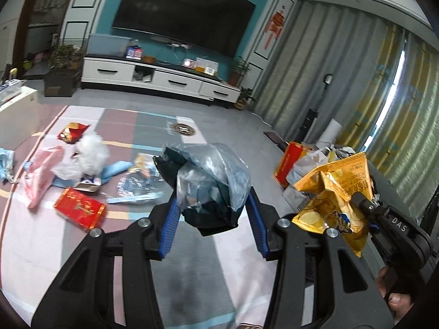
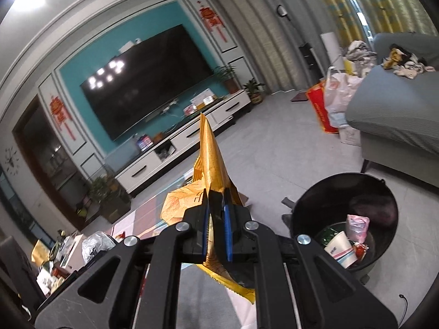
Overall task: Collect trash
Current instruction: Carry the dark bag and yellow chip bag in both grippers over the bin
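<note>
1. So the chip bag [image 2: 211, 164] is the main thing here. It's a crumpled yellow snack wrapper, and the right tool [image 2: 216, 230] is pinching it tight, blue pads nearly touching with just the foil between them. The bag is sticking up past the fingers and hanging a bit below them too.

2. The left tool [image 1: 211, 211] is gripping its own load: a wad of clear plastic bag [image 1: 211, 175] wrapped around something dark. Its jaws are sitting partway apart because the wad is bulky, and the pads are pressing into both sides of it.

3. In the left wrist view, both loads are up off the floor, side by side, with the chip bag just to the right of the plastic wad.

4. The trash can [image 2: 384, 192] is sitting low to the right in the right wrist view, near the sofa [image 2: 397, 115]. It's black, open-topped, already holding a paper cup [image 2: 341, 248] and some wrappers.

5. My read: this is the carry step, pickup done, drop not done yet.

6. Next move probably calls for swinging the right tool over the can's opening before letting go, then the left. The light foil could flutter and miss the rim, I guess.

7. Plenty is still lying on the mat [image 1: 192, 274]: a red box [image 1: 79, 208], a pink bag [image 1: 44, 175], white fluff [image 1: 92, 150], more wrappers.
</note>
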Action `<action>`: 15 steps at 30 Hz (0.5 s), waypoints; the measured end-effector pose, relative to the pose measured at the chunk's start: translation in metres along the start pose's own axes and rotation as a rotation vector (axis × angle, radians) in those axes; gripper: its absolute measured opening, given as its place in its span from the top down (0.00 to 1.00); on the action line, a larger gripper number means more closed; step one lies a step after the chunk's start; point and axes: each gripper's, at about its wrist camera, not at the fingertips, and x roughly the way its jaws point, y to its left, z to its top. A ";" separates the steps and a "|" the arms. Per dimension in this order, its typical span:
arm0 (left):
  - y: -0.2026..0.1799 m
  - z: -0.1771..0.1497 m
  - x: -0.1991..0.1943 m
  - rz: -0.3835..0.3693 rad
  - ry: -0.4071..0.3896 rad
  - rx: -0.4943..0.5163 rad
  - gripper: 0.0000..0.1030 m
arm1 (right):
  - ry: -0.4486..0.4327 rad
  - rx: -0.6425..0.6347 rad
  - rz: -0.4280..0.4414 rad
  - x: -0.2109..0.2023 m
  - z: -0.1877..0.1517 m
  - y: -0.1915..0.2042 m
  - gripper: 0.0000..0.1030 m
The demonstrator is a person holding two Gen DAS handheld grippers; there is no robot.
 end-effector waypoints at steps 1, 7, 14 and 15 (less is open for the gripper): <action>-0.004 -0.001 0.002 -0.006 0.004 0.005 0.54 | -0.002 0.006 -0.006 -0.001 0.000 -0.003 0.89; -0.029 -0.009 0.019 -0.035 0.038 0.038 0.54 | -0.013 0.034 -0.045 -0.003 0.004 -0.022 0.89; -0.054 -0.015 0.032 -0.066 0.059 0.068 0.54 | -0.028 0.066 -0.077 -0.009 0.004 -0.038 0.89; -0.057 -0.016 0.034 -0.070 0.063 0.073 0.54 | -0.030 0.070 -0.080 -0.009 0.005 -0.041 0.89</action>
